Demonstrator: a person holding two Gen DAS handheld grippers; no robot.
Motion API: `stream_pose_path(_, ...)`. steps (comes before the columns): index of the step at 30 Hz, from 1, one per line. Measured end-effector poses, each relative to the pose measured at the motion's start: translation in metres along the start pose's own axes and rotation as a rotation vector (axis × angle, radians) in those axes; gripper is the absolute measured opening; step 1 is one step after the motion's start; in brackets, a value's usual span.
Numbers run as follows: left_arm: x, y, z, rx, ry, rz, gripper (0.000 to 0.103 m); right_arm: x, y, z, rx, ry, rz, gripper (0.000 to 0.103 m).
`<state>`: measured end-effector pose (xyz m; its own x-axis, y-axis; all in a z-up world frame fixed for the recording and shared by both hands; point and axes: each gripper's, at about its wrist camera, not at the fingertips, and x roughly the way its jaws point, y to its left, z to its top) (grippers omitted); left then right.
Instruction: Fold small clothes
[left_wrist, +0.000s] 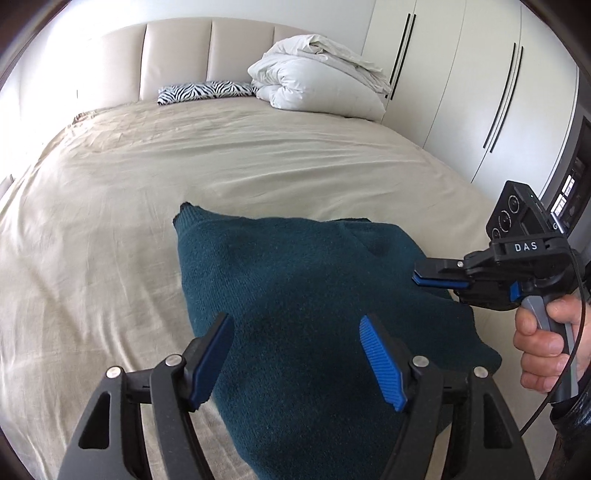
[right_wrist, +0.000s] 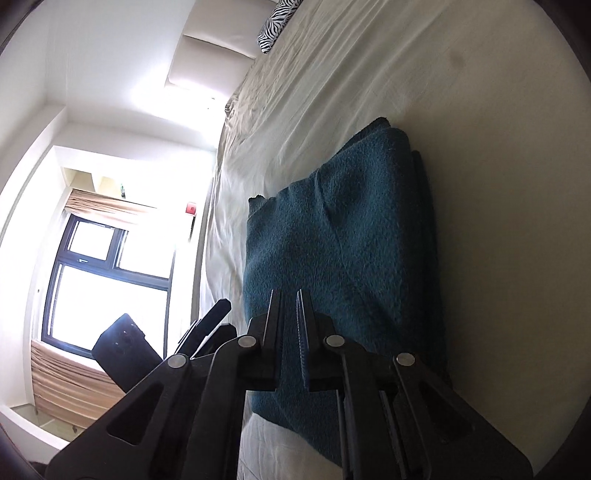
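A dark teal knitted garment (left_wrist: 295, 295) lies folded on the beige bedsheet (left_wrist: 184, 166). My left gripper (left_wrist: 295, 332) is open, its blue-padded fingers spread above the garment's near part, holding nothing. My right gripper (left_wrist: 417, 276) comes in from the right, turned on its side, its jaws closed flat together above the garment's right edge with no cloth visibly between them. In the right wrist view the garment (right_wrist: 332, 258) lies ahead of the right gripper (right_wrist: 286, 299), whose fingers are pressed nearly together.
A rolled white duvet (left_wrist: 314, 74) and a zebra-print pillow (left_wrist: 207, 91) lie at the headboard. White wardrobe doors (left_wrist: 461, 92) stand to the right. A window (right_wrist: 110, 277) shows in the right wrist view, with the left gripper's camera block (right_wrist: 125, 343) in front.
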<state>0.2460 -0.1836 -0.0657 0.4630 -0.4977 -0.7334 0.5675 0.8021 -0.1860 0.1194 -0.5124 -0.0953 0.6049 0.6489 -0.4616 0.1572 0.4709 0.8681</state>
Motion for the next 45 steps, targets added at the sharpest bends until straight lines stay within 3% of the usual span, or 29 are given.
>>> stream_pose_path(3,0.018,0.010,-0.010,-0.008,0.038,0.019,0.074,0.007,-0.021,0.010,0.032,-0.007,-0.089,0.007)
stream_pose_path(7,0.011,0.024,-0.015,-0.051,0.001,-0.007,0.074,-0.019,-0.051,0.011,0.109,-0.087,-0.011,0.007)
stream_pose_path(11,-0.004,0.055,-0.014,-0.198,-0.069,-0.007,0.078,-0.051,-0.060,0.011,0.103,-0.158,-0.085,0.011)
stream_pose_path(13,-0.001,0.071,-0.016,-0.281,-0.048,-0.024,0.083,-0.062,-0.056,0.011,0.081,-0.154,-0.116,0.041)
stream_pose_path(14,0.002,0.076,-0.017,-0.302,-0.027,-0.030,0.083,-0.065,-0.052,0.009,0.071,-0.153,-0.110,0.062)
stream_pose_path(15,0.005,0.079,-0.019,-0.315,-0.010,-0.045,0.083,-0.066,-0.046,0.008,0.050,-0.147,-0.109,0.067)
stream_pose_path(22,0.028,0.083,-0.029,-0.456,0.117,-0.245,0.083,-0.039,-0.046,0.005,0.025,0.042,-0.130,0.065)
stream_pose_path(26,0.034,0.081,-0.028,-0.466,0.171,-0.300,0.081,-0.020,-0.051,0.008,0.034,0.102,-0.112,0.056)
stream_pose_path(28,0.038,0.080,-0.030,-0.488,0.200,-0.329,0.074,-0.015,-0.054,0.008,0.038,0.131,-0.110,0.050)
stream_pose_path(31,0.041,0.069,-0.030,-0.460,0.220,-0.300,0.061,0.001,-0.058,0.009,0.045,0.170,-0.133,0.037)
stream_pose_path(36,0.038,0.066,-0.026,-0.459,0.236,-0.291,0.043,0.015,-0.052,0.006,0.015,0.165,-0.212,0.028)
stream_pose_path(41,0.019,0.061,-0.020,-0.419,0.228,-0.258,0.037,0.021,-0.023,-0.001,-0.055,0.125,-0.296,0.023)
stream_pose_path(45,-0.017,0.055,-0.018,-0.364,0.206,-0.227,0.036,0.017,0.014,-0.017,-0.111,0.118,-0.291,0.022)
